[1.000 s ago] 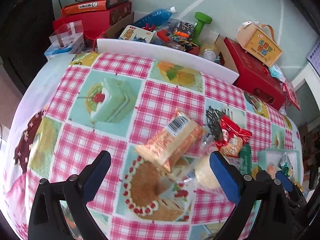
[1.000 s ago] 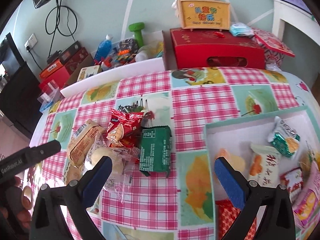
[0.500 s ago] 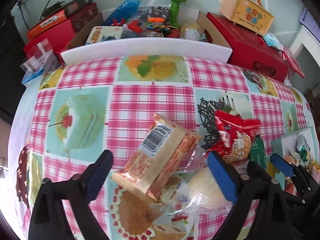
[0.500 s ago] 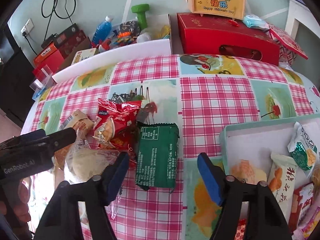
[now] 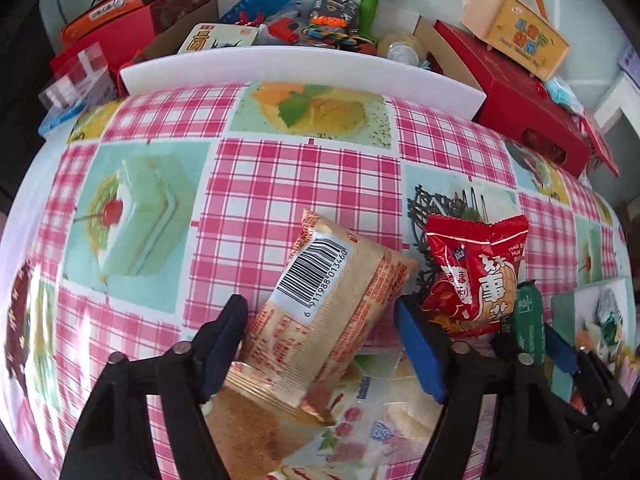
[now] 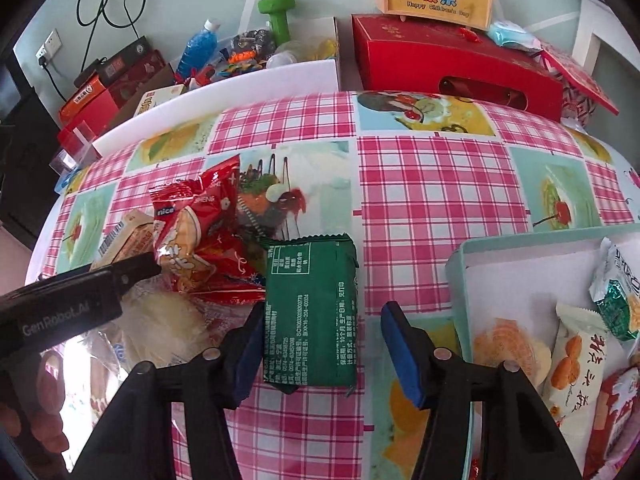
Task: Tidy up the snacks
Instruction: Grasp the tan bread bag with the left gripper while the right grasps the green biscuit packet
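Note:
In the left wrist view a tan snack packet (image 5: 320,312) with a barcode lies on the checked tablecloth. My left gripper (image 5: 320,312) straddles it with jaws closing; the left pad is at its edge and the right pad stands off, so it is open. In the right wrist view a green packet (image 6: 312,312) lies between the closing jaws of my right gripper (image 6: 324,316). A gap remains at the right pad, so this gripper is open too. A red snack bag (image 6: 200,240) and a clear-wrapped pale bun (image 6: 160,320) lie between the two packets.
A teal tray (image 6: 460,264) holding several wrapped snacks sits at the right. The left gripper's black arm (image 6: 80,304) crosses the lower left, with a hand (image 6: 44,432) below it. Behind the table stand a white board (image 5: 300,68), a red box (image 6: 460,60) and a green dumbbell (image 6: 278,12).
Both grippers have sunk toward the table and their jaws have narrowed. The left now straddles the tan packet, the right the green packet.

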Demonstrator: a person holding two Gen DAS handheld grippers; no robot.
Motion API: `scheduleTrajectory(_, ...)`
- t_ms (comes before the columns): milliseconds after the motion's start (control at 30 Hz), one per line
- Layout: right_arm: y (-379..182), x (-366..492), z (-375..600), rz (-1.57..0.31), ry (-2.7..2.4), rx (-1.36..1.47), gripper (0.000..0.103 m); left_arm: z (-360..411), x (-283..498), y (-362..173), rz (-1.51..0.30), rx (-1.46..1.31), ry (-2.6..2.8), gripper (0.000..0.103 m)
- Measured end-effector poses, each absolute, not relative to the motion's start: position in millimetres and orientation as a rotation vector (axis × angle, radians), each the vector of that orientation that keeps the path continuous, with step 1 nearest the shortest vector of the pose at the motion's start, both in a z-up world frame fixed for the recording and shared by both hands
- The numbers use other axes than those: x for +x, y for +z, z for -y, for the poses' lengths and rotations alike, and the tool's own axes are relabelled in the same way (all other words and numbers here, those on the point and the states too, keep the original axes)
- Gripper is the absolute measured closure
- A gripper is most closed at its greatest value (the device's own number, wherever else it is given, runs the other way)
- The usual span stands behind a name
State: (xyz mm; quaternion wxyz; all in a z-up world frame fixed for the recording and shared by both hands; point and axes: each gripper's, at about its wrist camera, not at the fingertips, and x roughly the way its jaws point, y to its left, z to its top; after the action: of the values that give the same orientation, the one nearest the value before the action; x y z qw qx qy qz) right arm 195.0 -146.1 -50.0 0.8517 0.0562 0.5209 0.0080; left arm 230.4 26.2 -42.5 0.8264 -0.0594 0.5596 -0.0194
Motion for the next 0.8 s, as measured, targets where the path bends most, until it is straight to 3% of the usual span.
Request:
scheduleTrajectory(33, -50, 195, 146, -1.095, 0.014, 0.115, 0.043, -27, 228, -43, -1.184, -0.135, -0.040, 0.037)
scheduleTrajectory(267, -52, 194, 140, -1.081, -0.003, 0.081, 0.043, -34, 220, -44, -1.167, -0.164, -0.008, 0.049)
scheduleTrajectory(333, -52, 193, 139, -1.079, -0.009, 0.071, 0.047, -36, 219, -44, -1.163, -0.139, 0.028, 0.060)
scheduleTrajectory(600, -52, 194, 143, -1.071, -0.028, 0.067, 0.060, -46, 215, -42, -1.164, -0.152, 0.067, 0.064)
scheduleTrajectory(800, -52, 194, 149, -1.070, -0.025, 0.100, 0.060, -43, 215, -43, -1.161, -0.152, 0.088, 0.064)
